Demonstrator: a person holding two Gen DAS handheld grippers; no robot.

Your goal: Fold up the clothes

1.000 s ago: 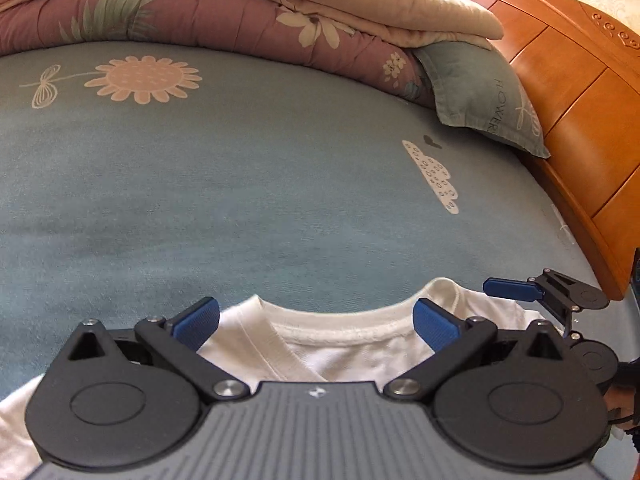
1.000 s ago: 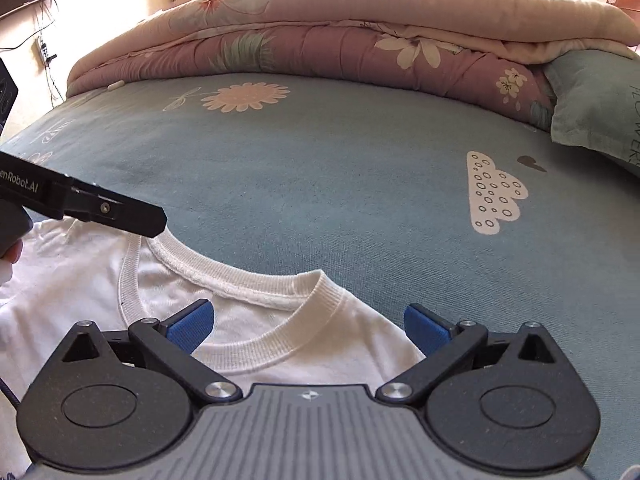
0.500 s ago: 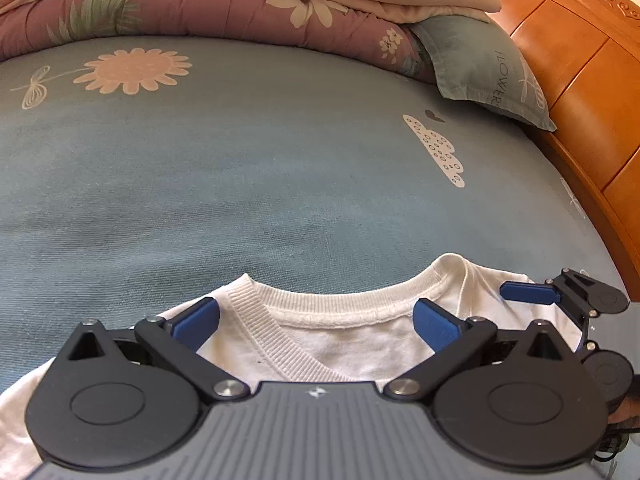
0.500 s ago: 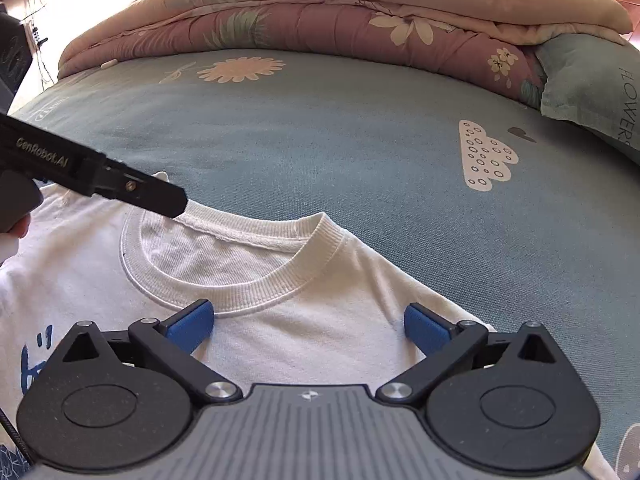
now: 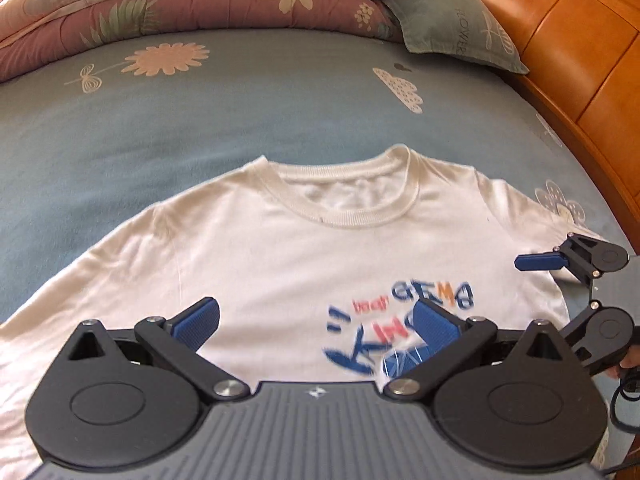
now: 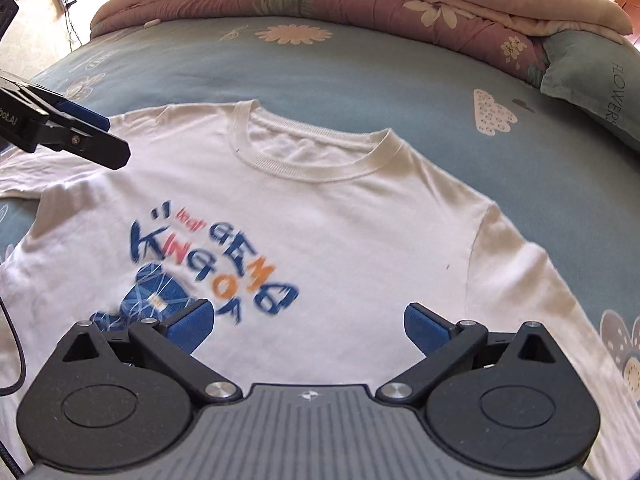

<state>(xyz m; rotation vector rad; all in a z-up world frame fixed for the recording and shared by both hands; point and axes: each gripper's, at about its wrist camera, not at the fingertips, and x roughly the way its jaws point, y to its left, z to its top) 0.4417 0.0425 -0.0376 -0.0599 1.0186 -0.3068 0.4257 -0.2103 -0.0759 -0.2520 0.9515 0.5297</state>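
Observation:
A white T-shirt (image 5: 280, 248) lies flat, front up, on the blue bedsheet (image 5: 200, 120), its collar toward the quilt. A blue, red and orange print (image 6: 216, 256) marks its chest. My left gripper (image 5: 316, 316) hovers open above the chest, nothing between its fingers. In the right wrist view, the right gripper (image 6: 310, 320) is open too, above the lower chest of the T-shirt (image 6: 360, 220). One finger (image 6: 92, 144) of the left gripper juts in from the left over the shirt's shoulder. The right gripper (image 5: 540, 300) shows at the shirt's right side in the left wrist view.
A folded floral quilt (image 5: 200, 12) runs along the far side of the bed, with a grey-green pillow (image 5: 452, 28) at its right end. A wooden headboard (image 5: 580, 60) borders the bed on the right. A black cable (image 6: 12, 352) hangs at the left edge.
Both grippers have drawn back from the collar, still open. Far more of the shirt shows now, including the printed chest and both shoulders.

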